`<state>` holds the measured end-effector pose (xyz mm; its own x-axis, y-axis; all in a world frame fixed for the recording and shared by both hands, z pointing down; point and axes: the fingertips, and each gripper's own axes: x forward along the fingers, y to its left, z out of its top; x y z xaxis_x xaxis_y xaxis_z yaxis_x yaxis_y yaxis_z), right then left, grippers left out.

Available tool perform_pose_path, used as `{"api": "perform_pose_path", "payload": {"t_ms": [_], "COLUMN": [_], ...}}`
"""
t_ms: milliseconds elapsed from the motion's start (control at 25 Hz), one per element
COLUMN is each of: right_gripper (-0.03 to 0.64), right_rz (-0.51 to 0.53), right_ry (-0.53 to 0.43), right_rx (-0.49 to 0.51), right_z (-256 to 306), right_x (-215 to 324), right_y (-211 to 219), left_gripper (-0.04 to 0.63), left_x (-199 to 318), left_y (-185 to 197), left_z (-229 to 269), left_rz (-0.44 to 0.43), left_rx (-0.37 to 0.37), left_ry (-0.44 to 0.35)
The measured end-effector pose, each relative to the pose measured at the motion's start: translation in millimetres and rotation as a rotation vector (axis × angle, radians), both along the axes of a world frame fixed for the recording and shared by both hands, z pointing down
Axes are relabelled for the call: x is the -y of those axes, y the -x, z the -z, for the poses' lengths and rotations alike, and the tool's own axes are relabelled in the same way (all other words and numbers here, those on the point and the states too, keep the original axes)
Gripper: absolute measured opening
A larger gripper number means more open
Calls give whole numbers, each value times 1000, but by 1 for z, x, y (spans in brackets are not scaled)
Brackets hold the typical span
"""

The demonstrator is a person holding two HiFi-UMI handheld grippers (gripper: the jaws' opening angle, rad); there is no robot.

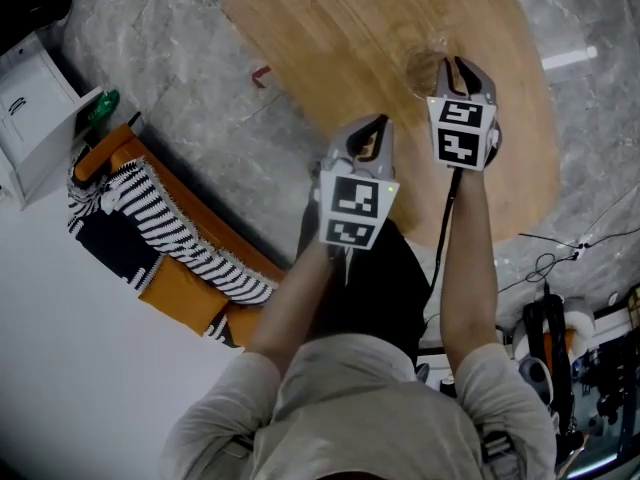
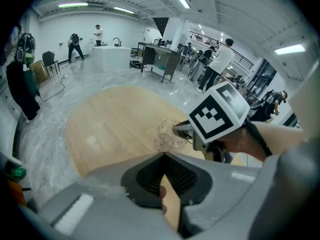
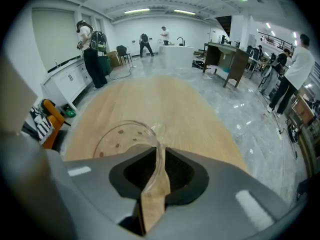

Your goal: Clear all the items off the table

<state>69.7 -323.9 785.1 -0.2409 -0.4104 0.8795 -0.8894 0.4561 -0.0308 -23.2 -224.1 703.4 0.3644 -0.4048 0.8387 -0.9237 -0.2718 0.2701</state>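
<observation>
A clear glass (image 1: 425, 71) stands on the oval wooden table (image 1: 340, 28), near its front edge. My right gripper (image 1: 458, 65) is shut on the glass's rim; in the right gripper view the glass wall (image 3: 125, 134) runs between the pads of that gripper (image 3: 159, 151). The left gripper view shows the same glass (image 2: 169, 134) with the right gripper (image 2: 218, 115) pinching it from the right. My left gripper (image 1: 372, 126) hovers at the table's near edge, left of the glass and apart from it. Its jaws (image 2: 163, 156) are shut with nothing in them.
Left of the table on the marble floor are an orange bench (image 1: 175, 288) with a striped cloth (image 1: 160, 218), a white cabinet (image 1: 30, 108) and a green bottle (image 1: 100, 106). Cables and gear (image 1: 560, 338) lie at the lower right. People stand far off (image 3: 145, 43).
</observation>
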Motion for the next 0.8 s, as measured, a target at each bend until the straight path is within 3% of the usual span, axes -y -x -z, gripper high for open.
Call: {"api": "perform_pose_path", "payload": {"t_ms": [480,800], "right_gripper": [41,38], "right_rz": [115,93], "right_ry": [-23,-52], "right_rx": [-101,-66], "right_z": [-11,-1], "right_x": [-5,-21], "right_y": [3,-3], "left_gripper": [20,20], "left_x": [-6,-18], "left_y": [4,0], "left_z": [0,0], "left_rz": [3,-12], "left_rx": [-6,-3], "left_ry": [5,-9]}}
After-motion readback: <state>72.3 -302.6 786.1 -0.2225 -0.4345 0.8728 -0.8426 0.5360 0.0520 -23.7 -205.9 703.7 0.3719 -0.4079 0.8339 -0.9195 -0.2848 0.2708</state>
